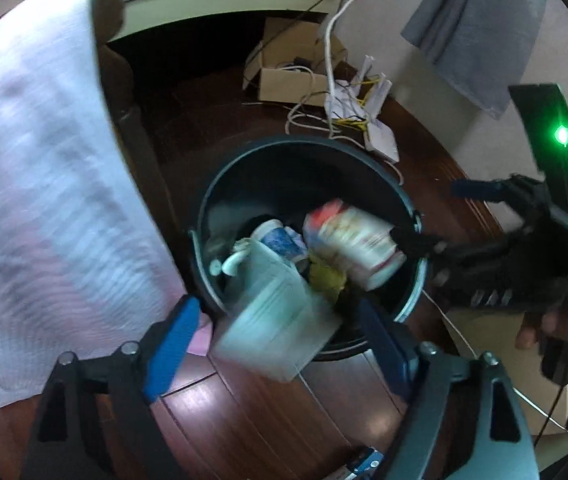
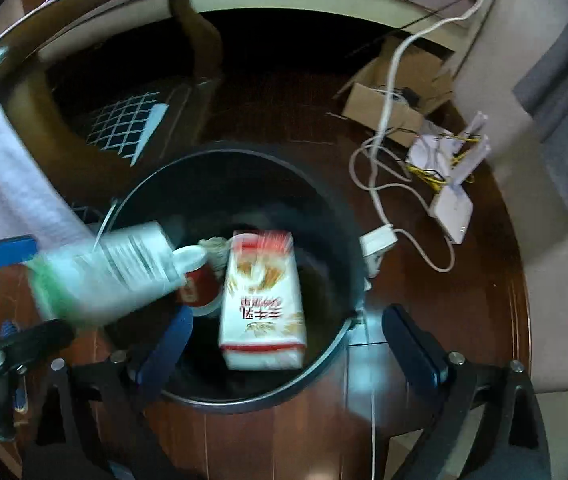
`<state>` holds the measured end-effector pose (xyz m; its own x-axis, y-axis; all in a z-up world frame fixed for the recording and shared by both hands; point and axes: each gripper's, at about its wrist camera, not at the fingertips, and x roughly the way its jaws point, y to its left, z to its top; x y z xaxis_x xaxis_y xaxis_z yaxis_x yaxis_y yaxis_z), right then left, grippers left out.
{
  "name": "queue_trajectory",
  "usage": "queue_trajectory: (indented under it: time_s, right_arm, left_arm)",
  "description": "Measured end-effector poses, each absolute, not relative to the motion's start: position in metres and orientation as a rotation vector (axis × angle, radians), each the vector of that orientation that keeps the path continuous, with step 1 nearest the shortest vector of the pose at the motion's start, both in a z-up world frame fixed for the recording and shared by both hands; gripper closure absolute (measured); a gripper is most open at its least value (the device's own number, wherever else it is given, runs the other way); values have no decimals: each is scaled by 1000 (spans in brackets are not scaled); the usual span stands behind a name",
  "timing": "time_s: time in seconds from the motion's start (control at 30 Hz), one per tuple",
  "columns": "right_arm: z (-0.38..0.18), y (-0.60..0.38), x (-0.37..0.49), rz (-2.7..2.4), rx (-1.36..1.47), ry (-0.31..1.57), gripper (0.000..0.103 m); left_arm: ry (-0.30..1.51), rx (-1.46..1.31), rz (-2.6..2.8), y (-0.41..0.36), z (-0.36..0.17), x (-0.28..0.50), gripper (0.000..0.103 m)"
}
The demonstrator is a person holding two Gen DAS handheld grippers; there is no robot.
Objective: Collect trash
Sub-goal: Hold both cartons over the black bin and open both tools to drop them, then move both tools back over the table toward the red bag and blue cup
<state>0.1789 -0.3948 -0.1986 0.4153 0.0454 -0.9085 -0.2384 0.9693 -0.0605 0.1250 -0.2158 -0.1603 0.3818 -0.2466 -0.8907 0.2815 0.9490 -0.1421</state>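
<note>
Dark wooden floor [image 2: 284,440] is lying under the black bin [image 2: 324,208]. My right fingers [image 2: 284,344] are standing wide, the snack carton [image 2: 261,304] tipping binward at twelve o'clock; my left fingers [image 1: 279,340] are spread wide too, the pale box [image 1: 271,320] dropping likewise.

An open cardboard box [image 2: 388,110], white cable [image 2: 384,128] and router [image 2: 452,208] lie on the dark wooden floor [image 2: 464,292].

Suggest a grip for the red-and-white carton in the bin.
Take the carton across its two long side faces, near mid-length, coming straight down from above. It lies broad face up inside the bin, whose wall blocks any side approach, and its width looks narrower than its length. It is blurred, so it may not be settled.
</note>
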Motion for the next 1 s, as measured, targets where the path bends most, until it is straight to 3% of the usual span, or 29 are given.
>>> queue_trajectory:
  time_s: [0.2, 0.47, 1.0]
  right_arm:
    - [-176, -418, 183, 94, -158, 1100, 1]
    - [-139, -406, 171, 92, -182, 1042, 0]
    - [-92, -339, 151, 194, -246, 953, 0]
  left_arm:
    - [1114, 31, -302, -204, -153, 114, 19]
    - [1057, 48, -273, -191, -131, 103, 5]
    - [897, 23, -212, -136, -53, 81, 4]
